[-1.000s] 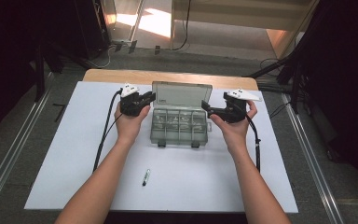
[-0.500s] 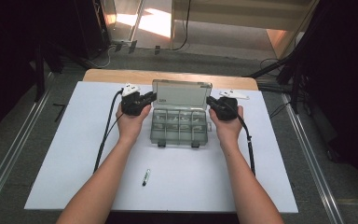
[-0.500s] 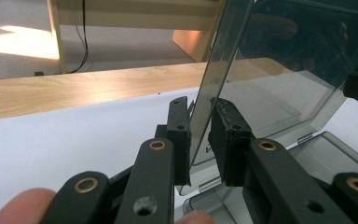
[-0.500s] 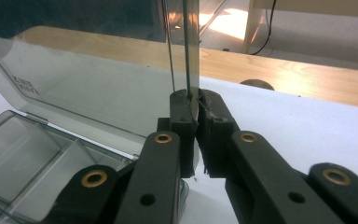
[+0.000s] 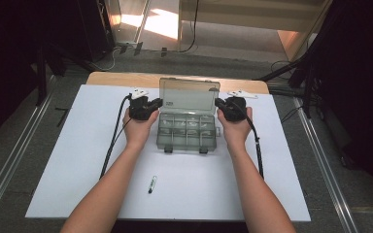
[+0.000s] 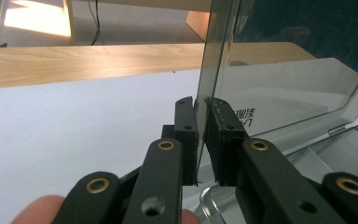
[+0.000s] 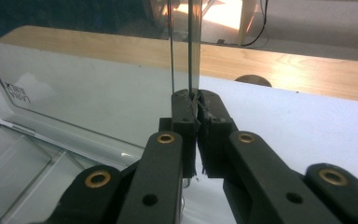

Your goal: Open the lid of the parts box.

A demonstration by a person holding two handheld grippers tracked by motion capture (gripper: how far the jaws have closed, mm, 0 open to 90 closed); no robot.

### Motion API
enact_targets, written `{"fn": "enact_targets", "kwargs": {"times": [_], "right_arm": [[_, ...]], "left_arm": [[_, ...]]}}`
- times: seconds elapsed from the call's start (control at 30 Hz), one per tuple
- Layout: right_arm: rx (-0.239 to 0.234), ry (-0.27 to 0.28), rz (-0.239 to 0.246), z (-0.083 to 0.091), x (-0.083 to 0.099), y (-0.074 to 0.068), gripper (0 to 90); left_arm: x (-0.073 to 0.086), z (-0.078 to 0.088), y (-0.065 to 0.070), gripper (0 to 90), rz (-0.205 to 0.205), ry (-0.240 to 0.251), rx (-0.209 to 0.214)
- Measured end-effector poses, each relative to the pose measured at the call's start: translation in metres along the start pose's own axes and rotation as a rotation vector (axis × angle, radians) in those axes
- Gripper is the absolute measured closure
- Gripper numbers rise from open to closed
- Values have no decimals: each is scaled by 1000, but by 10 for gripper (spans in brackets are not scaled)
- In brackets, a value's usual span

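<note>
Organizer box (image 5: 187, 131): clear plastic, compartmented, placed at the middle of the white sheet (image 5: 77, 160), between the two hands; two latches face the person.
Lid (image 5: 189, 96): open, raised roughly upright at the far side of the box; a small printed label sits near its lower left corner.
Left gripper (image 5: 156, 103): at the lid's left edge; in the left gripper view (image 6: 201, 140) the jaws have just been closing and are clamped on that edge, with the thin lid wall between the pads.
Right gripper (image 5: 218, 103): at the lid's right edge; in the right gripper view (image 7: 195, 122) the jaws are clamped on that edge.
Hands: one on each side of the box, forearms entering from the near side.
Cables: one trails from each gripper toward the person.
Marker (image 5: 151, 184): lies on the sheet, near side of the box, well apart from it.
Table (image 5: 121, 78): wooden edge visible beyond the sheet.
</note>
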State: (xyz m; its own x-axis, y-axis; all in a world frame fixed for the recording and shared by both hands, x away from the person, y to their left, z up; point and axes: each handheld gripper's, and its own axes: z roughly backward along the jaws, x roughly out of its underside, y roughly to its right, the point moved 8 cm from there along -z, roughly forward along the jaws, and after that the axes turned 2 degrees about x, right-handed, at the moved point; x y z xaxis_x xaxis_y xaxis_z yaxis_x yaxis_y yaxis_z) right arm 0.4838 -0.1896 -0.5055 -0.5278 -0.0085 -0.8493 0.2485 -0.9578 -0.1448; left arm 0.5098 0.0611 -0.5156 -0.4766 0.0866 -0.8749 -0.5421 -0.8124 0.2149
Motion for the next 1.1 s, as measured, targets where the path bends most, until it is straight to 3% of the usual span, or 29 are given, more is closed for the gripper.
{"fn": "enact_targets", "kwargs": {"times": [0.13,0.4,0.6,0.87,1.1], "right_arm": [[-10,-11,-19,-5,-2,2,876],[-19,-22,-59,-16,-1,7,870],[23,-23,-47,-22,3,7,861],[-7,-43,-107,-28,7,9,863],[-7,-57,-103,-31,10,11,853]], "left_arm": [[-1,-4,0,857,-26,-21,-33],[-2,-9,-3,864,41,-53,-31],[-2,-13,-6,862,79,-61,-9],[-2,-16,-10,860,127,-78,13],[-2,-21,-13,858,172,-89,36]]}}
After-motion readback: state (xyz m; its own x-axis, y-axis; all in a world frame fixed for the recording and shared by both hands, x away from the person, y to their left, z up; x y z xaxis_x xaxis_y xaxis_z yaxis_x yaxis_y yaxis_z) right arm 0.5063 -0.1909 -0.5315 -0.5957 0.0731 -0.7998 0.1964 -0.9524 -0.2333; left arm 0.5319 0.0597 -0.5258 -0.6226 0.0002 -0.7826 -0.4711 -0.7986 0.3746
